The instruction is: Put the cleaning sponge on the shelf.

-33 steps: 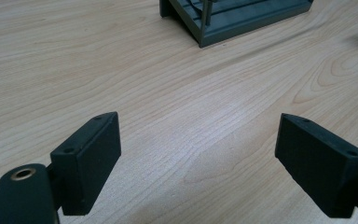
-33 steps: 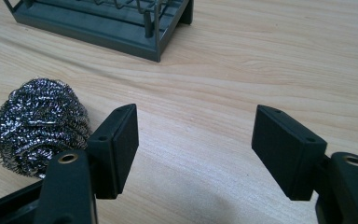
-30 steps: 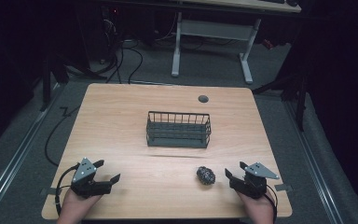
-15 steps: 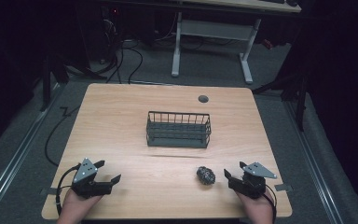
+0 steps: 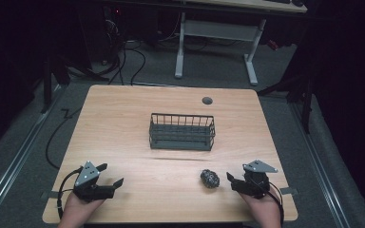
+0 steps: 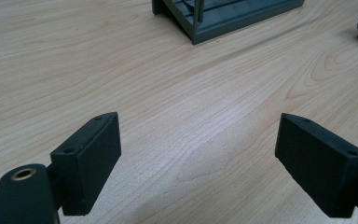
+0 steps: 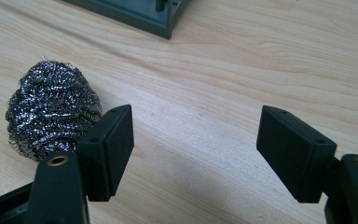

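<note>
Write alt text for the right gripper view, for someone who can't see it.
A steel wool scrubber lies on a wooden table, just outside one jaw of the open right gripper, nothing between the jaws. A dark basket's corner sits beyond.

Lab or office workspace: wooden desk point(image 5: 123, 118), grey carpet floor point(image 5: 24, 142), loose cables point(image 5: 138, 57), second height-adjustable desk point(image 5: 218, 28) behind.

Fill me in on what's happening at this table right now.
A person sits at a wooden table with a two-jaw gripper in each hand. The left gripper and the right gripper rest near the front edge, jaws open, holding nothing. A steel wool scrubber lies on the table just beside the right gripper, outside its jaws. An empty wire basket stands mid-table. Nothing has been picked up.
</note>
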Demonstrator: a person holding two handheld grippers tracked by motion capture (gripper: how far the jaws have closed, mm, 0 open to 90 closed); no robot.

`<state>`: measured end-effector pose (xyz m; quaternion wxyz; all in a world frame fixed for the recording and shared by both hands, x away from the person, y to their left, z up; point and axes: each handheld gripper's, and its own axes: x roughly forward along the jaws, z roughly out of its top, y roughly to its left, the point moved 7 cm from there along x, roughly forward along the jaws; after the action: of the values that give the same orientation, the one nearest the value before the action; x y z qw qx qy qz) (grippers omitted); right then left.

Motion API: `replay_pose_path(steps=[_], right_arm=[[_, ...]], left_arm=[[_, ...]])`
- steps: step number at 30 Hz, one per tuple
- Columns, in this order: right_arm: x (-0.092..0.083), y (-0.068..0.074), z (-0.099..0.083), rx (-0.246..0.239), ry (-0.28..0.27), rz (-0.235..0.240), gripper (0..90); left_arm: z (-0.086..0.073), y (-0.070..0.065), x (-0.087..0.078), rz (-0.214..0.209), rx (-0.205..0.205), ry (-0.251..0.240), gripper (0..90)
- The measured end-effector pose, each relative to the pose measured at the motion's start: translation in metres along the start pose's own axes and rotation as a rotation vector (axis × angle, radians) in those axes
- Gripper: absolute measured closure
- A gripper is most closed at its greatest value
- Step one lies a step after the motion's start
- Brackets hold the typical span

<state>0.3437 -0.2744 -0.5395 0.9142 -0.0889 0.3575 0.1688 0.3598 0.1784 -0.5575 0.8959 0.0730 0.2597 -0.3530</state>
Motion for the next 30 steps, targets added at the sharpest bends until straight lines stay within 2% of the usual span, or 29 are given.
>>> replay_pose_path(steps=[1,10,16,20,21,22,23,24,26,30], right_arm=[[0.001,0.001,0.0,-0.016,0.027,0.004,27.3],[0.007,0.004,-0.006,-0.038,0.104,0.019,27.8],[0.006,0.006,-0.009,-0.08,0.156,0.037,27.7],[0.007,0.007,-0.012,-0.105,0.217,0.044,26.9],[0.007,0.007,-0.013,-0.125,0.24,0.048,27.0],[0.007,0.007,-0.013,-0.125,0.24,0.048,27.0],[0.007,0.009,-0.013,-0.131,0.277,0.054,26.5],[0.007,0.009,-0.013,-0.131,0.277,0.054,26.5],[0.006,0.01,-0.013,-0.133,0.324,0.062,26.1],[0.003,0.011,-0.01,-0.151,0.373,0.067,26.1]], left_arm=[[0.0,0.0,0.0,0.001,0.001,0.003,14.8],[0.0,0.0,-0.001,-0.002,0.003,-0.001,14.9],[0.0,0.0,-0.002,-0.004,0.004,-0.002,14.9],[0.0,0.002,-0.002,-0.002,-0.003,-0.006,14.9],[0.0,0.002,-0.002,-0.002,-0.005,-0.007,14.9],[0.0,0.002,-0.002,-0.002,-0.005,-0.007,14.9],[0.001,0.002,-0.002,-0.002,-0.003,-0.006,14.9],[0.001,0.002,-0.002,-0.002,-0.003,-0.006,14.9],[0.0,0.001,-0.002,-0.004,-0.003,-0.007,14.9],[0.0,0.001,-0.002,-0.005,-0.001,-0.006,15.0]])
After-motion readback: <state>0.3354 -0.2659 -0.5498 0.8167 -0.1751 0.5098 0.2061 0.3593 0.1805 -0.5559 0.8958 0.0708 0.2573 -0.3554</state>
